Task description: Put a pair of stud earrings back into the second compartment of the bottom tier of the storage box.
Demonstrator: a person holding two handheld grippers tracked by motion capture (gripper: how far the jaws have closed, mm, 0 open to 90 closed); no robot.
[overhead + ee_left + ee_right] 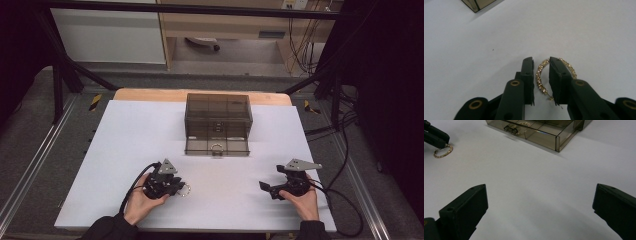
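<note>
Hoop earring [541,77], gold, stone-set: lies flat on the white table [125,150], well in front of the smoked drawer box [218,122], left of its open drawer. Likely light, thin, stiff, slippery; best pinched across the rim. Left gripper [541,80]: jaws slightly apart, straddling the rim. Right gripper [540,205]: jaws wide, empty.

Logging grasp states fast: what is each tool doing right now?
Left tool: jaws nearly closed around one side of the gold hoop earring on the table; a firm grip cannot be told.
Right tool: wide open, holding nothing.
</note>
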